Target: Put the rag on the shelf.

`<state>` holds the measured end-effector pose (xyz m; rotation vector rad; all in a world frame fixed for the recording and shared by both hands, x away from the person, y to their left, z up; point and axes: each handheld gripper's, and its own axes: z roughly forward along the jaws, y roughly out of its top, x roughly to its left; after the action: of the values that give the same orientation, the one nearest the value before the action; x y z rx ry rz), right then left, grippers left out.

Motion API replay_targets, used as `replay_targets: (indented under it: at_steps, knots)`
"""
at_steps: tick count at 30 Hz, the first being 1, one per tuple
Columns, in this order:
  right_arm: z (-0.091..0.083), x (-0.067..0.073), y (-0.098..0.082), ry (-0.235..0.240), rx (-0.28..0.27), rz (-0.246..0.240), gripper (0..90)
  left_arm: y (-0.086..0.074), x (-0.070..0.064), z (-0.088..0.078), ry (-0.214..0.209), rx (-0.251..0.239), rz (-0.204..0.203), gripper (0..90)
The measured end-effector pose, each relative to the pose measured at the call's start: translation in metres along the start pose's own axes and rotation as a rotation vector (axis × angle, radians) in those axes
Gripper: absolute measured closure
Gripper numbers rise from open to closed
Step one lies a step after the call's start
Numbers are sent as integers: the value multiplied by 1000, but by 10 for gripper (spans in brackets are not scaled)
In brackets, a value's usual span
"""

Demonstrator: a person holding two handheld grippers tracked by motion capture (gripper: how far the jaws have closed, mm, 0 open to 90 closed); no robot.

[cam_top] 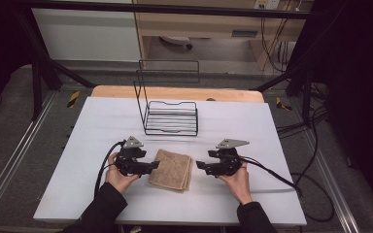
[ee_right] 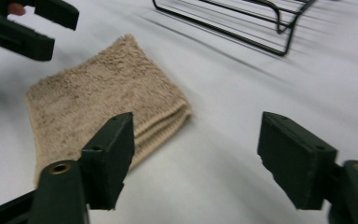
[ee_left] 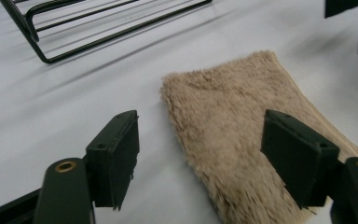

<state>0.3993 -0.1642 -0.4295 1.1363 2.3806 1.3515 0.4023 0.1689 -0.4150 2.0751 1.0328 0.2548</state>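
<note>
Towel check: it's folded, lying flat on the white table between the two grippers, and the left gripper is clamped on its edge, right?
Not quite. The left gripper is open, not clamped; the left gripper view shows both pads clear of the towel. The rest holds: folded, flat on the table, right gripper opposite.

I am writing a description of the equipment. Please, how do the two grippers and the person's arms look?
Both the left gripper and the right gripper are black, each with two flat, blocky jaws and a brass-coloured ring at each jaw's base. A grey three-cornered plate sits on top of each, and a black cable trails from each. The person wears black long sleeves.
</note>
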Motion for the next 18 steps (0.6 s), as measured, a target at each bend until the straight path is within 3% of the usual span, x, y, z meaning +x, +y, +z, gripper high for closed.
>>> replay_targets:
  at_steps: [5, 9, 14, 18]
  knots:
    - [-11, -10, -14, -17, -8, 21, 138, 7, 6, 15, 13, -4, -12, 230]
    - [-15, -13, -22, -20, -13, 31, 92, 11, 7, 22, 16, -1, -12, 241]
    - [-17, -13, -27, -24, -14, 48, 67, 15, 13, 38, 8, 26, -45, 377]
    - [-15, -12, -28, -18, -19, 57, 68, 15, 15, 40, 14, 33, -58, 518]
